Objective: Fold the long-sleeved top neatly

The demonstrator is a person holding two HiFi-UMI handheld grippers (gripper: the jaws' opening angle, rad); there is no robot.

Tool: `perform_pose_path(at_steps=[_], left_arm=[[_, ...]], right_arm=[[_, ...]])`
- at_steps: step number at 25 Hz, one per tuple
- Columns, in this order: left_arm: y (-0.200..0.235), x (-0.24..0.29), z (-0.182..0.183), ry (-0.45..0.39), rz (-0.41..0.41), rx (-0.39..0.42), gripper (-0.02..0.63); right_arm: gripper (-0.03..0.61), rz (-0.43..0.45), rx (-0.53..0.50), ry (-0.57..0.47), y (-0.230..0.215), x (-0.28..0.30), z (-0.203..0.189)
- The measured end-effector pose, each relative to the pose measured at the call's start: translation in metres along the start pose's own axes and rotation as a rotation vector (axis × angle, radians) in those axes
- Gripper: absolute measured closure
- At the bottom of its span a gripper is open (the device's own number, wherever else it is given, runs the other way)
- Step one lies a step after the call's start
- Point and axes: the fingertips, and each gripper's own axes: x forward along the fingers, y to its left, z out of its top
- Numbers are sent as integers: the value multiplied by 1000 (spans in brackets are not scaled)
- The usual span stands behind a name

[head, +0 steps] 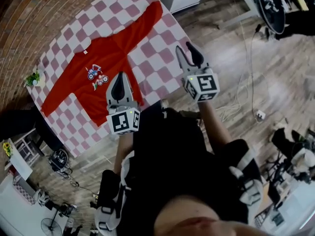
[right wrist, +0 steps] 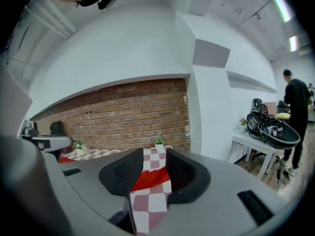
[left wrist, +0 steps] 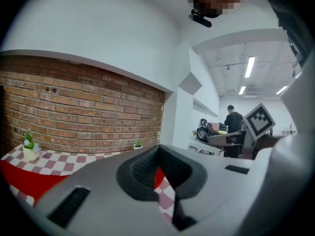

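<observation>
Left tool: jaws together with nothing between them, held over the near edge of the desk just above the hem of the top, apart from the cloth. In its own view only a sliver of red fabric and checked desk cover shows below the meeting tips. Right tool: jaws apart and empty, held beside the left one over bare checked cover, to the right of the body of the top. Its own view looks through the gap at the far sleeve lying across the squares. Top: red, long-sleeved, spread flat and face up, chest print showing, neck toward the brick wall, hem toward the person, one sleeve stretched to the far right corner, the other to the left edge. Laid out like this, every edge is open to a pinch. Potted plant: at the left edge, clear of the sleeves. Judged status: folding not yet begun. The shut left tool would need to open before it can take the hem.
</observation>
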Motion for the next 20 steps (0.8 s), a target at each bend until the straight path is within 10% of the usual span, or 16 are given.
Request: perform_pose_path(at_steps=[20], left_arm=[[36,144,-47,91,-58,-57,611]], right_arm=[[448,-80,63,282,-120,274,-123]])
